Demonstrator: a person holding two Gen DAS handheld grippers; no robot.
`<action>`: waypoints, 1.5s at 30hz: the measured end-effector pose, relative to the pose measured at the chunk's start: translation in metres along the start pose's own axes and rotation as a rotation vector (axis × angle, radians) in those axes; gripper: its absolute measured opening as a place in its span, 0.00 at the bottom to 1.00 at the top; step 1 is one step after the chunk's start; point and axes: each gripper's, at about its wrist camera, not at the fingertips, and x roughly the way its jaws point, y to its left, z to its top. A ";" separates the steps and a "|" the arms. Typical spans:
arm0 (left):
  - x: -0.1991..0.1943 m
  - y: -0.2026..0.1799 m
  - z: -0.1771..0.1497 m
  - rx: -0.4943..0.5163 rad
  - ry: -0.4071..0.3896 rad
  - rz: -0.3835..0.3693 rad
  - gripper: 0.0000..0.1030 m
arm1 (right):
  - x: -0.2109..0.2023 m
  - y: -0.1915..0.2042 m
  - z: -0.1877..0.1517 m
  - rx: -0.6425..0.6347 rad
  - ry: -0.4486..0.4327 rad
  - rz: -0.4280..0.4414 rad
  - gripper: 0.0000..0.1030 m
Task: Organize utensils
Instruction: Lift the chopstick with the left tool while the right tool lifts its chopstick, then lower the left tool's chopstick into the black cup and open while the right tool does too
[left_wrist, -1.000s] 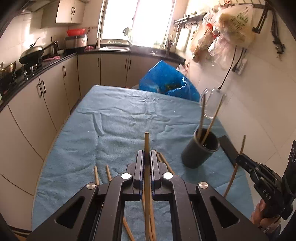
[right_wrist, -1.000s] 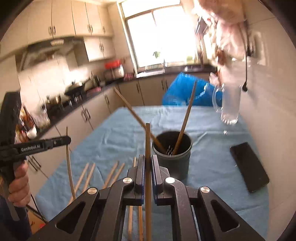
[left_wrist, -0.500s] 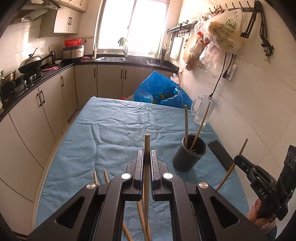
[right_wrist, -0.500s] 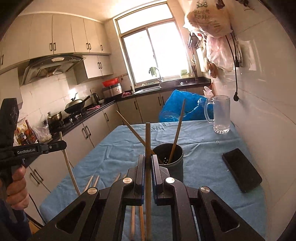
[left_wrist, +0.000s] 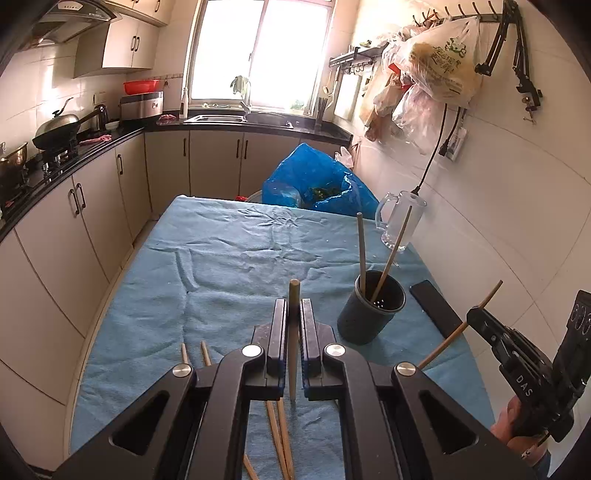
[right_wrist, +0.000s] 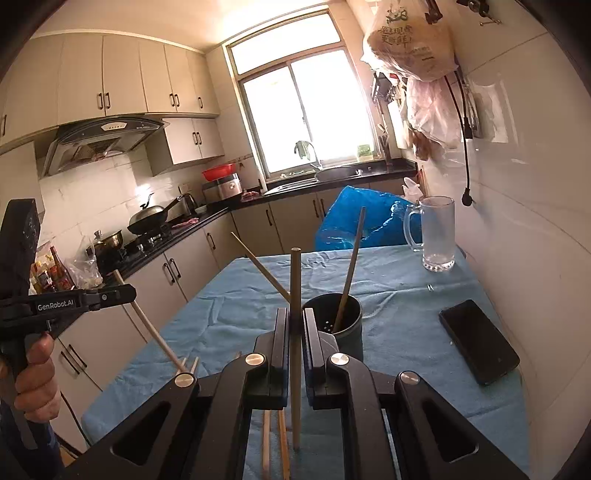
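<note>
My left gripper (left_wrist: 294, 308) is shut on a wooden chopstick (left_wrist: 293, 291) that stands upright between its fingers, above the blue cloth. My right gripper (right_wrist: 295, 319) is shut on another upright chopstick (right_wrist: 295, 273). A dark round holder (left_wrist: 369, 317) (right_wrist: 341, 325) stands ahead on the cloth with two chopsticks leaning in it. In the left wrist view it lies right of my left gripper; in the right wrist view it sits just behind my right fingers. Each view shows the other gripper (left_wrist: 476, 317) (right_wrist: 127, 293) at its edge with its stick. Several loose chopsticks (left_wrist: 280, 435) (right_wrist: 266, 443) lie near the table's front.
A glass mug (left_wrist: 399, 221) (right_wrist: 437, 232) stands at the back right, and a black phone (left_wrist: 436, 310) (right_wrist: 478, 341) lies by the tiled wall. A blue plastic bag (left_wrist: 314, 184) sits beyond the table's far end. Kitchen cabinets run along the left.
Both grippers have lifted and drawn back a little with their chopsticks still clamped. The holder now looks smaller and farther off, and more of the kitchen shows.
</note>
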 end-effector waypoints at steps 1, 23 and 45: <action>0.000 -0.001 0.000 0.002 -0.001 -0.001 0.05 | -0.001 0.000 0.000 0.001 -0.001 -0.001 0.07; -0.008 -0.039 0.014 0.082 -0.018 -0.039 0.05 | -0.017 -0.011 0.010 0.040 -0.034 -0.003 0.07; -0.021 -0.106 0.100 0.159 -0.127 -0.122 0.05 | -0.027 -0.027 0.094 0.064 -0.162 0.031 0.07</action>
